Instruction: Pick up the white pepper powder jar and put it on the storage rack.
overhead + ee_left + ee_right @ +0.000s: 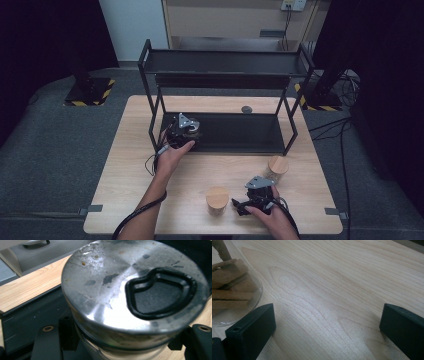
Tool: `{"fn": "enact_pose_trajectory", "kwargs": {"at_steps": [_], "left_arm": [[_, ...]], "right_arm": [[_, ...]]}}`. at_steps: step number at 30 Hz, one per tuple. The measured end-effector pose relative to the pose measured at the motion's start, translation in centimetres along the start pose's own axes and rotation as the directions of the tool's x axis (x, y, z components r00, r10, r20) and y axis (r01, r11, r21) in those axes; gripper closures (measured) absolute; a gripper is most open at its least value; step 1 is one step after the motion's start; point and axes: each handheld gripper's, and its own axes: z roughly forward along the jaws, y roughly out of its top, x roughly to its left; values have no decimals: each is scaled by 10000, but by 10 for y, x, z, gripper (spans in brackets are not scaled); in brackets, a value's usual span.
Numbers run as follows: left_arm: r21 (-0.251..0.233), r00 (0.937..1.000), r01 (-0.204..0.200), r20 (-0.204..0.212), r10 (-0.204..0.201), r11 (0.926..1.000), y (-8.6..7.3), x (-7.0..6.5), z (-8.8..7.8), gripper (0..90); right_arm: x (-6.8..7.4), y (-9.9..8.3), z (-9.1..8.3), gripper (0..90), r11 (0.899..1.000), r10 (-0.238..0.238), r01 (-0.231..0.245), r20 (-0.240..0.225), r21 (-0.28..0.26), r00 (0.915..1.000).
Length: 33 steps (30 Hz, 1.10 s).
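Over the left end of the rack's lower shelf [235, 132], the left gripper [184, 131] is clamped on a metal-lidded jar [130, 297] — upright, directly between its jaws, the shelf just beneath. The right gripper [241, 206] rests wide apart on the table [125, 165], nothing between its jaws, between 2 wooden-lidded jars [217, 198] — neither blocks the shelf.

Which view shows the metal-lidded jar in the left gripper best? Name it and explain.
The left gripper view: the metal-lidded jar sits close up between the fingers, its scuffed lid and black inset plain. The high view shows just a small glint at the left gripper over the rack's lower shelf.
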Motion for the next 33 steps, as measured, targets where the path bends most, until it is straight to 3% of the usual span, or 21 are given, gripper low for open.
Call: {"fn": "enact_pose_trajectory", "kwargs": {"at_steps": [33], "left_arm": [[18, 9995, 310, 116, -310, 9995, 5, 1, 35, 294]], "right_arm": [[0, 0, 0, 4, 10000, 14, -14, 3, -9, 10000]]}}
